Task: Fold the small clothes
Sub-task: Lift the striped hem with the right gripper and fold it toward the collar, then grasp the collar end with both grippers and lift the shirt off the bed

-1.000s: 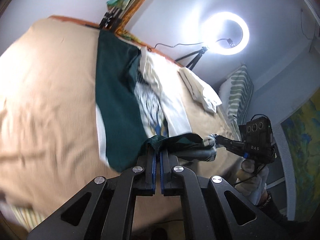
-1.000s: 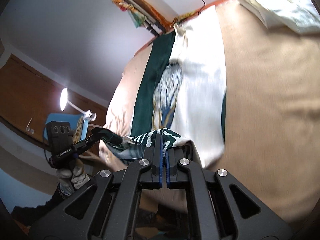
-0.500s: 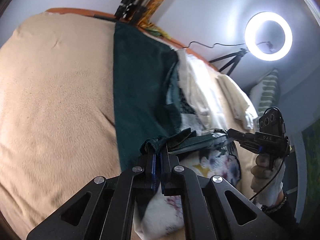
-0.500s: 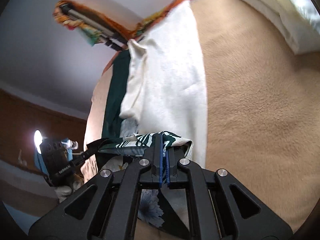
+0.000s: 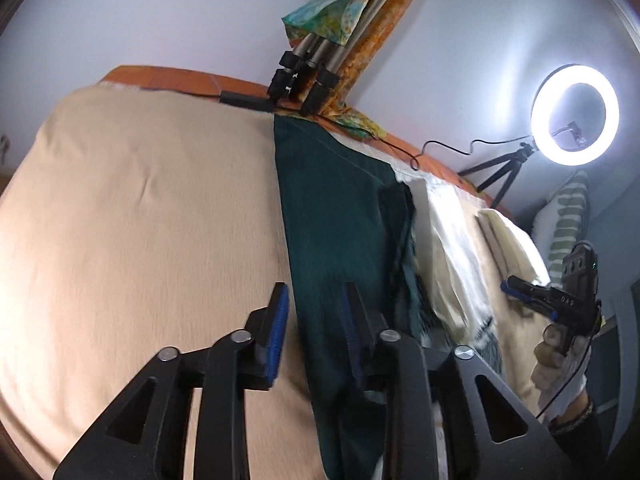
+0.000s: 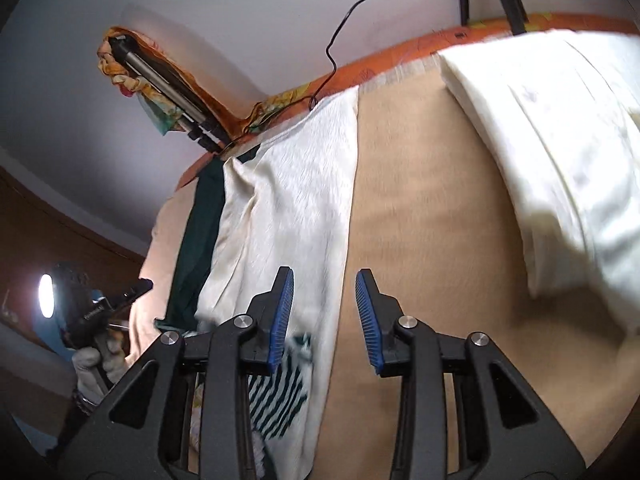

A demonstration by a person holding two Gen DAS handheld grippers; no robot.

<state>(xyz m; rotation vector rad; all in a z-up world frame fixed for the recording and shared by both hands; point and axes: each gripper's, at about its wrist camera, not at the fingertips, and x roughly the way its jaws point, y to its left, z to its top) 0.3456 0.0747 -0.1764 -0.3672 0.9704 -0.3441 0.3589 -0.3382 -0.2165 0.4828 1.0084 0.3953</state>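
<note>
- Garment (image 5: 340,240): dark green on one side, cream-white on the other (image 6: 288,208), lying in a long strip on the tan bedspread (image 5: 140,240). It runs from the near edge of the bed up to the orange headboard edge (image 5: 180,82).
- Green half lies flat; along its inner edge a fold stands up a little, with cream fabric beside it.
- Near end of the cream side shows a dark green striped print (image 6: 280,396).
- Left gripper (image 5: 314,332): jaws spread wide, nothing between the blue pads. It hovers over the left edge of the green strip; contact with the cloth cannot be told.
- Right gripper (image 6: 324,316): jaws likewise released and empty, straddling the right edge of the cream side and bare bedspread.
- Each wrist view catches the other handheld gripper out at the side, with a gloved hand (image 5: 560,360) on its grip.
- Folded cream-white cloth (image 6: 560,152) lies further right on the bedspread, apart from the garment.
- Green-striped pillow (image 5: 568,216) stands at the far right.
- Lit ring light (image 5: 575,115) on a small tripod near the head of the bed.
- Folded tripod legs (image 5: 312,68) wrapped in colourful printed fabric lean against the pale wall.
</note>
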